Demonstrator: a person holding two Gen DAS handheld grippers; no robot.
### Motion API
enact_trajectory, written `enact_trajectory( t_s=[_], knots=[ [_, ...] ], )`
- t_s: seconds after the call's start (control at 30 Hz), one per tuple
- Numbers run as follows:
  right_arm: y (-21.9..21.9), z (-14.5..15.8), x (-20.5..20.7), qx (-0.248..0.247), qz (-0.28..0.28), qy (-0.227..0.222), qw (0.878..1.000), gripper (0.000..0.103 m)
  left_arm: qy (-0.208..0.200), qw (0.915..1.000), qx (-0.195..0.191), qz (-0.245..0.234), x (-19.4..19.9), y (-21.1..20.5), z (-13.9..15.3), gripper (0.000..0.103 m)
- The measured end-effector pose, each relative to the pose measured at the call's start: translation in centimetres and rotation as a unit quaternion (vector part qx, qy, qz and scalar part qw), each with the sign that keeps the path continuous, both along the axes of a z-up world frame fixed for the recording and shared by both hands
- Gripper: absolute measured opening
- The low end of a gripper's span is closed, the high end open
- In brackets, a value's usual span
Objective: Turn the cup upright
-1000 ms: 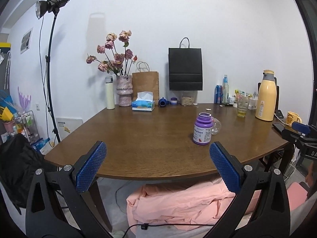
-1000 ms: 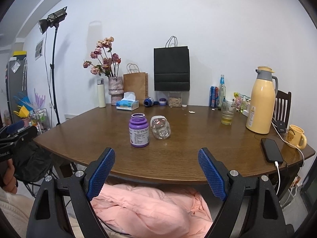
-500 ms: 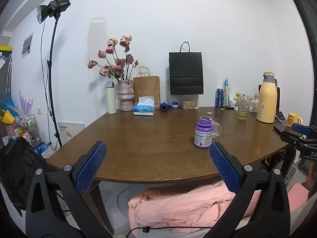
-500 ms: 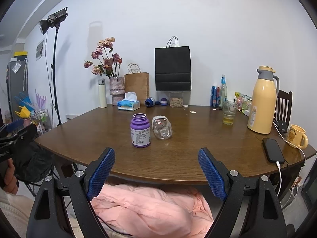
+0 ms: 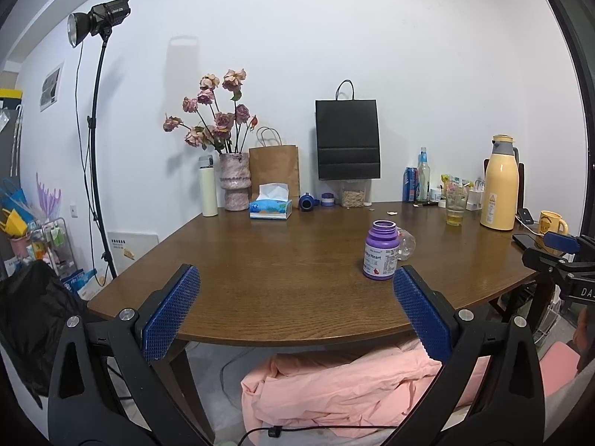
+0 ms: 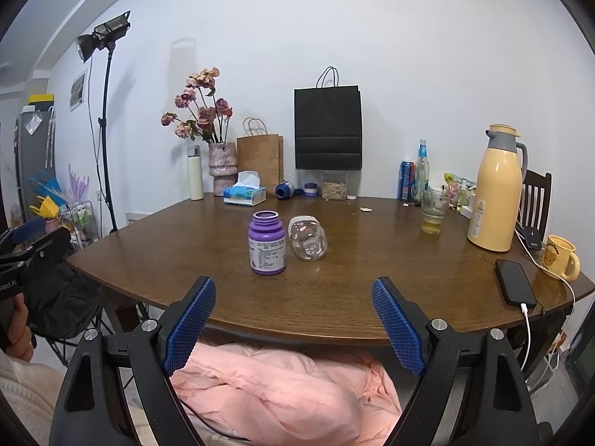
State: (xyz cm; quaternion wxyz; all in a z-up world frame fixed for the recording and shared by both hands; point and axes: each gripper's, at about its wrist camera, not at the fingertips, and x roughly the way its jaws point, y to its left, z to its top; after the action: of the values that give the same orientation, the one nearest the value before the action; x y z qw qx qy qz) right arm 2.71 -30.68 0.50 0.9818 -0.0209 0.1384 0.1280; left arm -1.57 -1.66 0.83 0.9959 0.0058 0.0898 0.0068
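Note:
A clear plastic cup (image 6: 307, 238) lies on its side on the brown table (image 6: 372, 278), base toward me, just right of an upright purple bottle (image 6: 266, 242). In the left wrist view the cup (image 5: 405, 244) is mostly hidden behind the purple bottle (image 5: 381, 250). My right gripper (image 6: 293, 321) is open and empty, held off the table's near edge. My left gripper (image 5: 293, 310) is open and empty, also short of the table edge. Each gripper shows at the rim of the other's view.
A yellow thermos (image 6: 496, 189), a glass with yellow liquid (image 6: 433, 210), a yellow mug (image 6: 559, 262) and a charging phone (image 6: 515, 287) stand at the right. Tissue box (image 6: 244, 195), flower vase (image 6: 222, 167) and paper bags line the back. Pink fabric (image 6: 282, 397) lies below the table edge.
Both grippers have drifted slightly lower and back, so the table appears a little higher in view. The cup and bottle have not moved. Both stay open.

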Motion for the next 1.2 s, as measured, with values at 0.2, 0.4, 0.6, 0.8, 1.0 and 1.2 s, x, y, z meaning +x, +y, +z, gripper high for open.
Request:
enact_trajectory(
  t_s=[0.2,0.4,0.6,0.8,1.0,1.2],
  knots=[
    [-0.07,-0.02,-0.11,0.001,-0.001,-0.001,1.000,0.090,0.002,1.0000,0.000,-0.004,0.14,0.24,0.12,0.103],
    [0.02,-0.02,-0.14,-0.001,0.001,0.000,1.000,0.090,0.001,1.0000,0.004,0.000,0.26,0.12,0.21,0.103],
    [0.09,-0.16,0.11,-0.001,0.004,0.006,1.000,0.090,0.001,1.0000,0.005,0.002,0.25,-0.01,0.16,0.103],
    [0.35,-0.15,0.04,-0.003,0.005,0.002,1.000,0.090,0.007,1.0000,0.006,0.002,0.35,-0.09,0.05,0.103],
    [0.49,-0.34,0.20,-0.004,0.006,0.005,1.000,0.090,0.004,1.0000,0.006,0.005,0.37,-0.01,0.11,0.103],
    [0.57,-0.32,0.14,-0.004,0.006,0.005,1.000,0.090,0.004,1.0000,0.006,0.006,0.35,-0.01,0.11,0.103]
  ],
)
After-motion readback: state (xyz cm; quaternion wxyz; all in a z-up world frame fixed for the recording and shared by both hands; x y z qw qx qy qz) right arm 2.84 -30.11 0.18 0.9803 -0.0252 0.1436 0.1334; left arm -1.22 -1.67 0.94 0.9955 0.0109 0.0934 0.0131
